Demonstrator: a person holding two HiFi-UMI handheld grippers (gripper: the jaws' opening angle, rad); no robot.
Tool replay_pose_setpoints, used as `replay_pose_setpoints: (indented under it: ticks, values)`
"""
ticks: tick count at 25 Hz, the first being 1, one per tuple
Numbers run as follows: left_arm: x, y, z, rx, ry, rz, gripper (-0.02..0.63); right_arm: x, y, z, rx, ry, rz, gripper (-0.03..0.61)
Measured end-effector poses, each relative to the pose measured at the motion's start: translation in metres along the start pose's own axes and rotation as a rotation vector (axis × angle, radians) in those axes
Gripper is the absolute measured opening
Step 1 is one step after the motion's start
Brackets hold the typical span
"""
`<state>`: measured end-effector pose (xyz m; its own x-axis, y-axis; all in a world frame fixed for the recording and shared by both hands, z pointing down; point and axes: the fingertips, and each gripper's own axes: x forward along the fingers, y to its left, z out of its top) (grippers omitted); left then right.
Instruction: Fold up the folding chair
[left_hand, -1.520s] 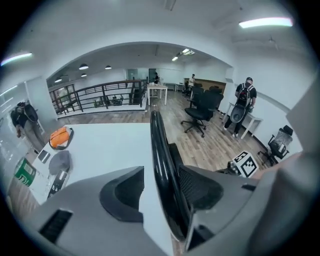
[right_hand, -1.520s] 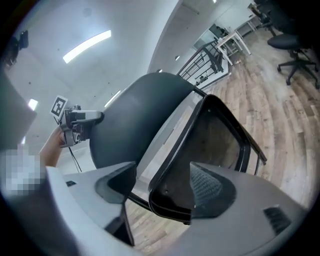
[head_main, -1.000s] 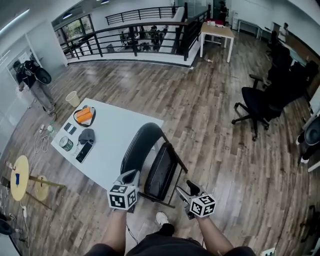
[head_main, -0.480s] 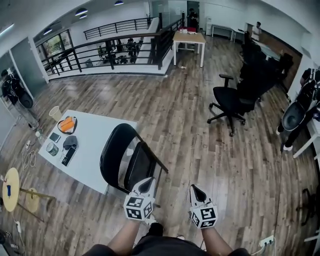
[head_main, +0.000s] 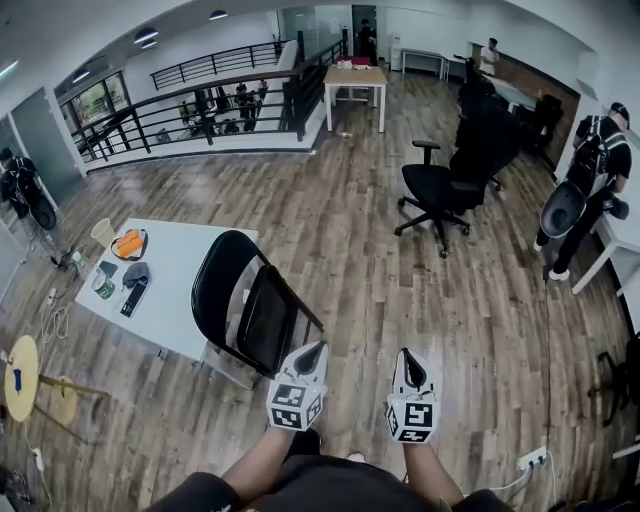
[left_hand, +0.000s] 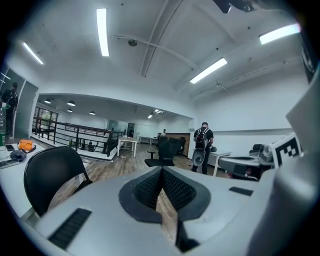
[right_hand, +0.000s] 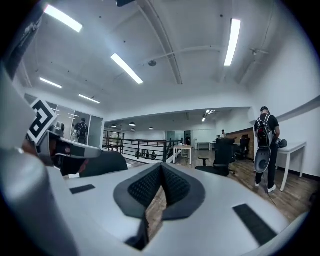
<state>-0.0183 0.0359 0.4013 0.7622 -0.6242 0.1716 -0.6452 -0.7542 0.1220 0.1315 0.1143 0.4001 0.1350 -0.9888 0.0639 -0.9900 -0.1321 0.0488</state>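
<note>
Wood-plank floor (head_main: 420, 290) is carrying everything. White tabletop (head_main: 180, 300) is sitting at left; black folding chair (head_main: 262, 318) is standing just beside its near edge, seat tipping steeply toward the backrest, looking nearly folded. Judging it stiff, tube-framed and moderately heavy, with hinges liable to pinch; best taking hold at the backrest top and the seat's front edge. Left tongs (head_main: 311, 352) and right tongs (head_main: 407, 360) are hovering near the person's body, clear of the chair, both closed tight and gripping nothing. No brand is showing legibly; only square markers on the cubes.
</note>
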Motion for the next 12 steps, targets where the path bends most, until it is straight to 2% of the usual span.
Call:
replay_pose_setpoints:
  ticks: [8,12]
  values:
    - [-0.031,-0.04,0.003,0.012,-0.005,-0.01,0.006,-0.048,-0.001,0.015,-0.026,-0.031,-0.004,0.013]
    - [-0.045,-0.045,0.003,0.026,-0.004,-0.025,0.005,-0.059,0.005,0.018,-0.025,-0.045,-0.022,0.014]
